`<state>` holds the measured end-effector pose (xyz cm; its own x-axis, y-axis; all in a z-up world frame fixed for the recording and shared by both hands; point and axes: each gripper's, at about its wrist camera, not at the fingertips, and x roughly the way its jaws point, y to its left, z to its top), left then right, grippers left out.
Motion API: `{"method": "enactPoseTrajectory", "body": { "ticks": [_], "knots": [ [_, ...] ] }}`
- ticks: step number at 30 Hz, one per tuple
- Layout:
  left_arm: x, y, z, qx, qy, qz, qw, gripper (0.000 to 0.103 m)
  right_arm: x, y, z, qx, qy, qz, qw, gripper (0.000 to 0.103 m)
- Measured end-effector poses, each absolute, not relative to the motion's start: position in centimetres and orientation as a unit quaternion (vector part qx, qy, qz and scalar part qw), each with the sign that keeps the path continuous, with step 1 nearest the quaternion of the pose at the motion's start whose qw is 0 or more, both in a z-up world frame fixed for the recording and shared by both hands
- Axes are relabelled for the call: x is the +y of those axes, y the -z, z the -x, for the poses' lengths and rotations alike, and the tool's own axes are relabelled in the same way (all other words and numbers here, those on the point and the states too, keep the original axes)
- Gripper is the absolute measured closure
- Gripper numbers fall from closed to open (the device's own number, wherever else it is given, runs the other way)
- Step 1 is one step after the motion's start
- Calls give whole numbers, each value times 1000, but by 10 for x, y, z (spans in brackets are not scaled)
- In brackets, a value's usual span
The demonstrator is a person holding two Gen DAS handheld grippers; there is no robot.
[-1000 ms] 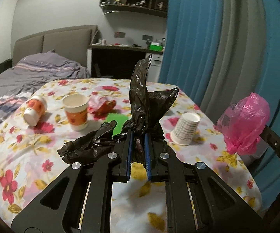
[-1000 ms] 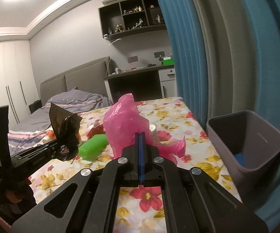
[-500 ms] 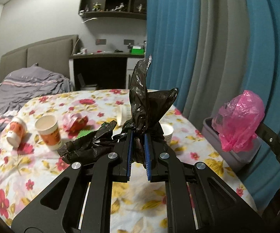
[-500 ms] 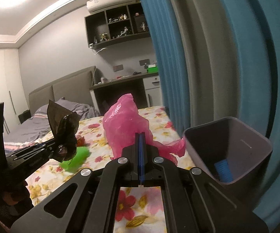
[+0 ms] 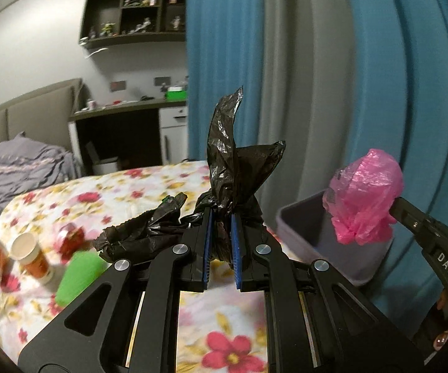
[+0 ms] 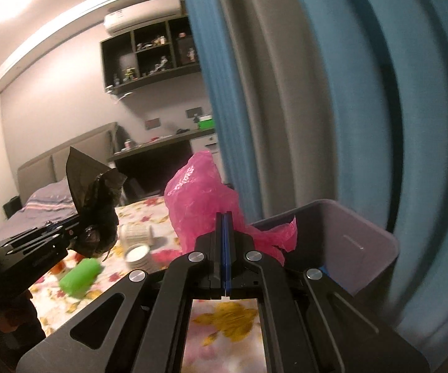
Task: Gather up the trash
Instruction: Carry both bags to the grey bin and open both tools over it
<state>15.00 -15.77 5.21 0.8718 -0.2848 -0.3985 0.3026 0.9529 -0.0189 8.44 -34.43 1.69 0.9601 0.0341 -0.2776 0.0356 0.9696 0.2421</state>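
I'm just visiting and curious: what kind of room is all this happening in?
Most likely a bedroom: a bed with an upholstered headboard and rumpled grey bedding, a desk against the wall, and wall shelves of small figurines beside blue curtains.

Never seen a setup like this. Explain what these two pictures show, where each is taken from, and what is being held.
No robot here: a person carries a two-finger tool in each hand, and each tool has a wide-angle camera looking along its fingers. One picture is from the left tool, the other from the right. The left gripper is shut on a crumpled black plastic bag. The right gripper is shut on a pink plastic bag, next to a grey bin. Below lies a flowered tablecloth with paper cups, a green item and a red wrapper, blurred.
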Motion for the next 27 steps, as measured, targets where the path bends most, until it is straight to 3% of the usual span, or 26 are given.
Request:
{"method": "enactPoseTrajectory", "body": {
  "ticks": [27],
  "knots": [
    [-276, -30, -208, 232, 300, -15, 925, 92, -415, 20, -127, 193, 102, -148, 965, 102]
  ]
}}
